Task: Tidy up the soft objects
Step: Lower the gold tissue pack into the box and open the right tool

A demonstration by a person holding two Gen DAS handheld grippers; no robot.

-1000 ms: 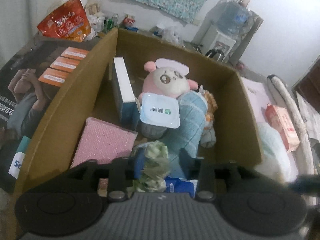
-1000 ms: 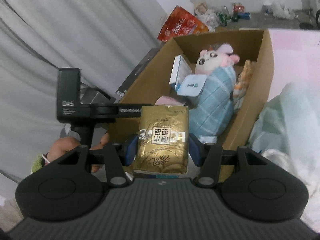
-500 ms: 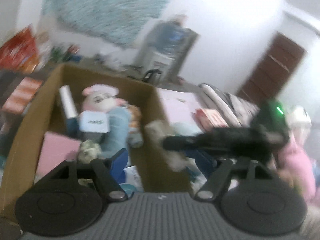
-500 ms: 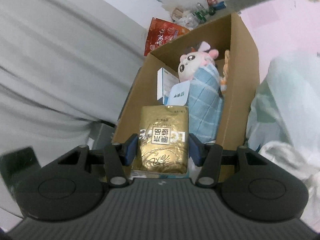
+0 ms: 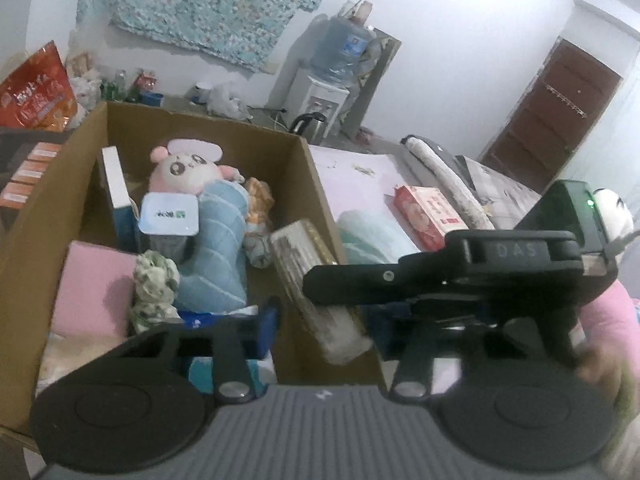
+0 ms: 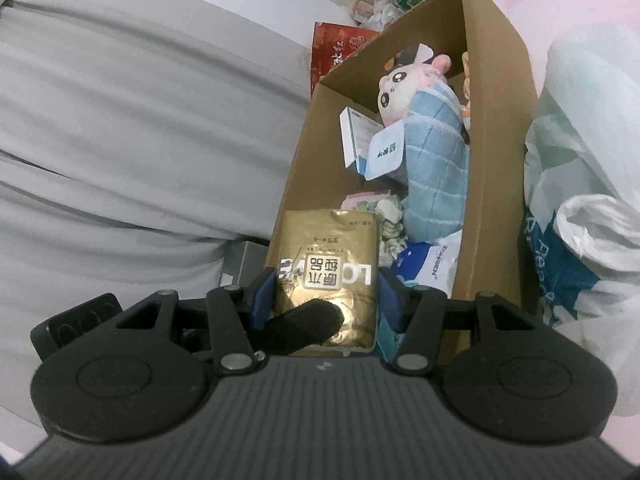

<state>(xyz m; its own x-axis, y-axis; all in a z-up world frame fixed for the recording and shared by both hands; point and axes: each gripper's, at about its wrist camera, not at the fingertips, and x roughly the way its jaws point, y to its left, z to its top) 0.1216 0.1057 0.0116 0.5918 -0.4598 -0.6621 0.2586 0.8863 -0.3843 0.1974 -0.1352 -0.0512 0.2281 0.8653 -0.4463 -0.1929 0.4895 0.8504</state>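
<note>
Two tongs in play. Right tongs (image 6: 326, 292) pinch gold pack (image 6: 330, 264) at lower centre, hovering just over near end of box (image 5: 312, 184). Left tongs (image 5: 326, 320) have just been closing, nothing between their jaws, partly spread. To do it well: lower pack into the free gap along the box's wall, beside blue plush (image 5: 216, 252), keep it level, release only once it rests.
</note>
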